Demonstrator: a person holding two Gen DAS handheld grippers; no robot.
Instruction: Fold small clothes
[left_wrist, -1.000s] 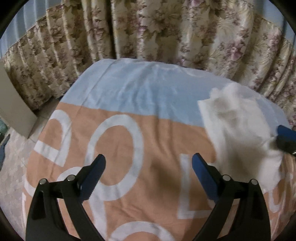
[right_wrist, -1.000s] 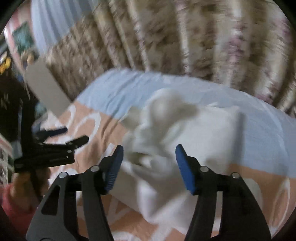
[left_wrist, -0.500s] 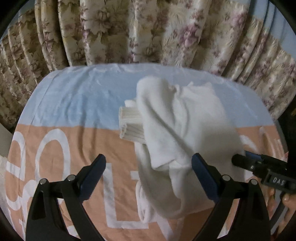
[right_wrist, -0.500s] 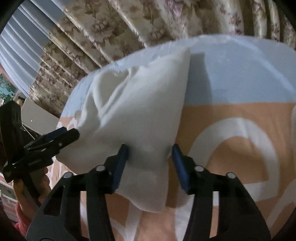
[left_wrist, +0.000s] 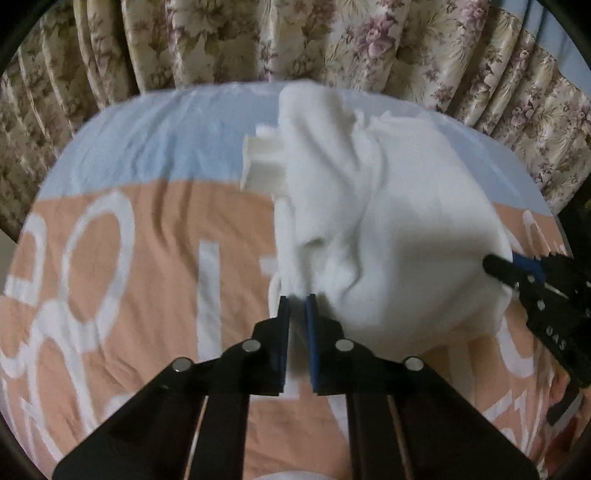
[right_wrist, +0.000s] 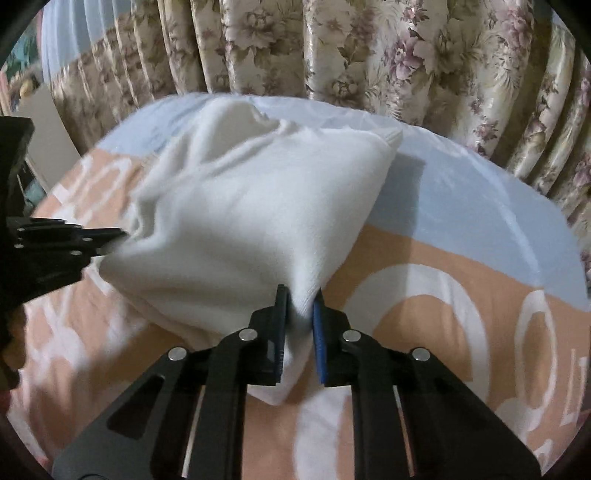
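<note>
My left gripper (left_wrist: 297, 306) and right gripper (right_wrist: 300, 302) are both clamped on the white garment (right_wrist: 255, 218), bunched mid-bed over the orange-and-blue sheet (right_wrist: 461, 236) near its far edge. Risk — thin pinches; an uneven pull slips one corner and it crumples.

A white knit garment (left_wrist: 388, 221) lies bunched and rumpled, its soft fabric full of folds and creases. A ribbed cuff (left_wrist: 264, 162) sticks out at its far left side. Its near edge is drawn up off the bed into two stretched corners; the rest sags in a loose heap.
</note>
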